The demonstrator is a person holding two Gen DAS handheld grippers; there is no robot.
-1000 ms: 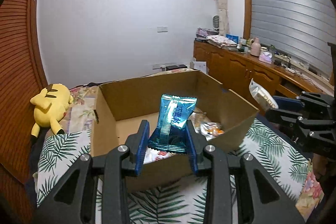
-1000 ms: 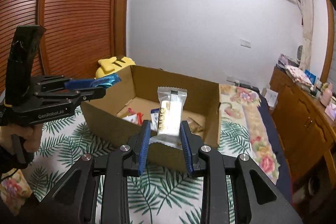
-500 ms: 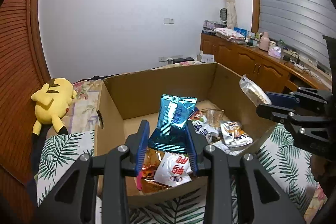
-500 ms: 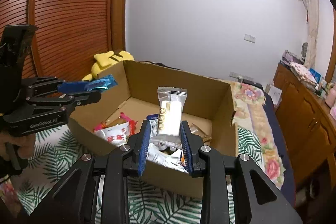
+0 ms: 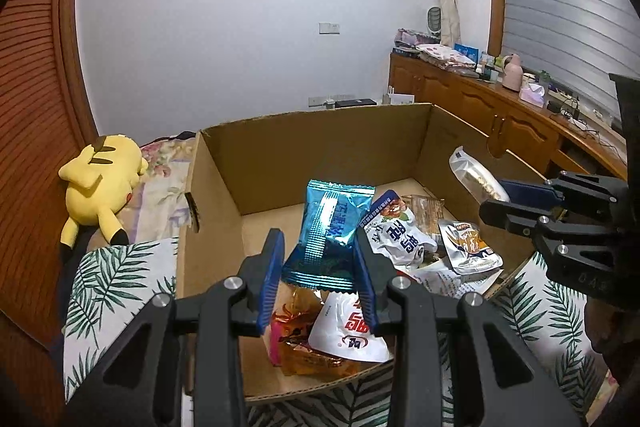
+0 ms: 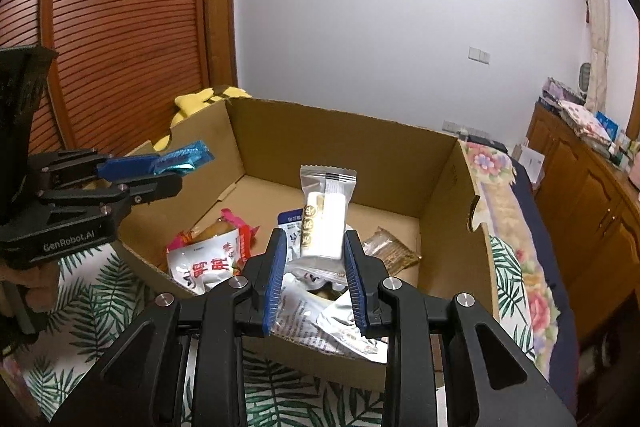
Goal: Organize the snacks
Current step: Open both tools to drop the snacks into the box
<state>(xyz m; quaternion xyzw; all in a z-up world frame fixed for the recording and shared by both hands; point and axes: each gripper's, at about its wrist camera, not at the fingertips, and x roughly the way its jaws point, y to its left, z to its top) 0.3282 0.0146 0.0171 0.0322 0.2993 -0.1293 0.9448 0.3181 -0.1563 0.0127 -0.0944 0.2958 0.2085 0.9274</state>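
Cardboard box (image 5: 320,143) holds loose packets; left gripper (image 5: 320,279) grips blue packet (image 5: 332,231), right gripper (image 6: 314,275) white bar (image 6: 324,223).

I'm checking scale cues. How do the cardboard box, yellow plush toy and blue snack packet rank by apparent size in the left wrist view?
1. cardboard box
2. yellow plush toy
3. blue snack packet, though near the camera, so unsure against the toy.

The blue foil packet (image 5: 329,233) is gleaming glossy and crinkled, while the white wrapper (image 6: 325,215) is looking smooth, satiny plastic. The cardboard box (image 5: 312,143) is showing matt brown paper. The plush toy (image 5: 102,187) is looking soft cloth, the louvred doors (image 6: 120,39) ribbed, varnished wood.
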